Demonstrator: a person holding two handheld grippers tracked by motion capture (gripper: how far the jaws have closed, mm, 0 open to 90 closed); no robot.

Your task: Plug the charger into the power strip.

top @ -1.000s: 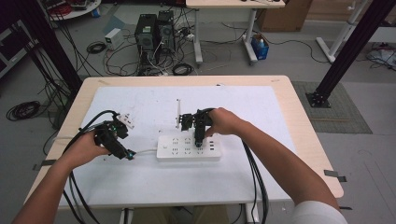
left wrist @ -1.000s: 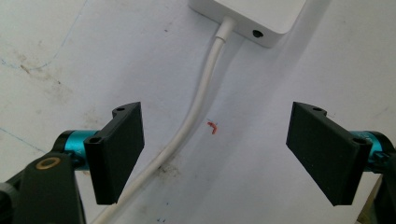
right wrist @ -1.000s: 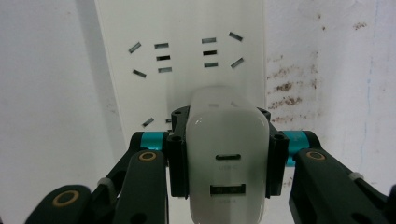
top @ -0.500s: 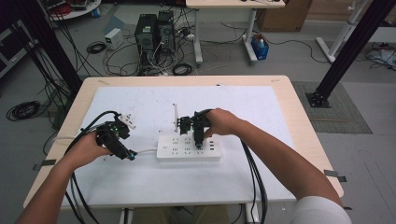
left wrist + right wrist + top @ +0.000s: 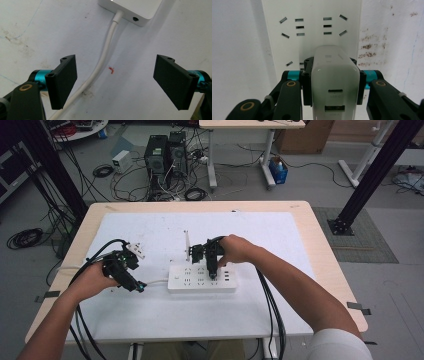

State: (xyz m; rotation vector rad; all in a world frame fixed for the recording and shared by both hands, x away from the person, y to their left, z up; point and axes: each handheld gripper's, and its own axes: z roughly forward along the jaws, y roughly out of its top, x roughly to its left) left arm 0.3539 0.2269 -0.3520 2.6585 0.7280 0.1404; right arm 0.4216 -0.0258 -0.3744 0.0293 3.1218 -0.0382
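R gripper (image 5: 333, 82) is clamped on a white USB charger (image 5: 334, 82), jaws pressing its two side faces, and holds it over the white power strip (image 5: 202, 279), which lies mid-table on the white mat (image 5: 300, 250), nearer the front edge. Charger's USB ports face the camera, so the prong end looks to point down at the strip; I can't see the prongs. Its long axis runs along the jaws, roughly square to the strip's face. The strip's long axis runs parallel to the table's front edge.

L gripper (image 5: 115, 82) is spread wide with nothing pinched; the strip's white cord (image 5: 105, 57) runs between its jaws, nearer one of them, just off the strip's left end.

Risks, my read:
- prongs hidden under the charger body, so they could miss the slots (image 5: 299, 27) and jam on plastic
- any tilt in the grip means the prongs bind
- strip isn't held down, so a push could slide or tip it
- smooth charger sides could slip in the jaws under load
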